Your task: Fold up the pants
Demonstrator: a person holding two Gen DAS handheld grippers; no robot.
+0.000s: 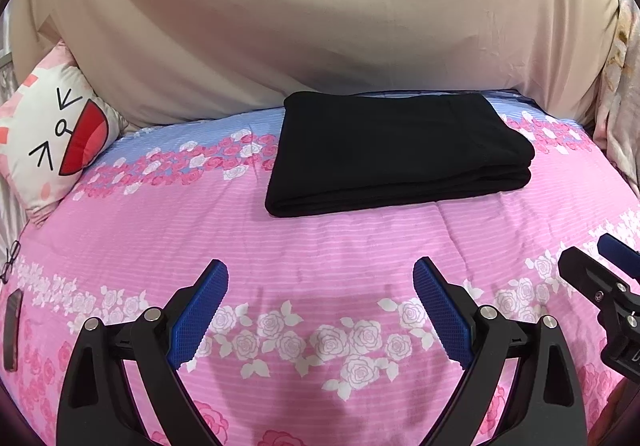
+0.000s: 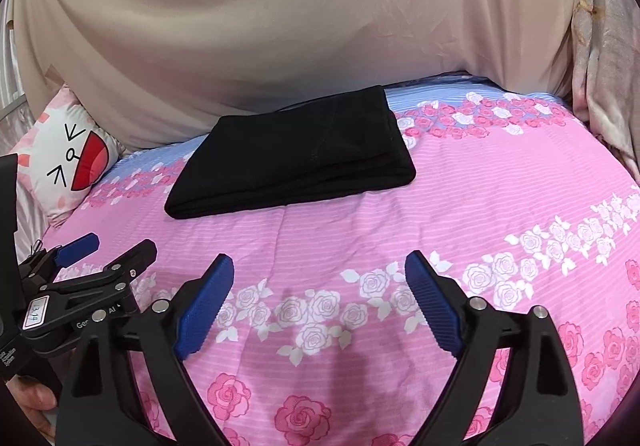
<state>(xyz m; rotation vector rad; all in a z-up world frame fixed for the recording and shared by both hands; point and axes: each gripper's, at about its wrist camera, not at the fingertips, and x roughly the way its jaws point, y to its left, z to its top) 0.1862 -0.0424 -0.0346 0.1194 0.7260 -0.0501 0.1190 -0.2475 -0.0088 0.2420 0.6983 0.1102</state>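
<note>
Though folded flat at upper centre, black pants (image 1: pixel 396 149) look soft, limp, light; best pinched at the thick near fold. Left gripper (image 1: pixel 320 310) and right gripper (image 2: pixel 320 302) gaping wide, empty.

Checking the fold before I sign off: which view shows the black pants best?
Left wrist view: the folded black pants sit near centre, stacked layers visible along the front edge. The right wrist view shows them whole, but off to the left.

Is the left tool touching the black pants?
Apart. The left wrist view shows the left tool open, with bare pink bedspread between it and the folded black pants.
</note>
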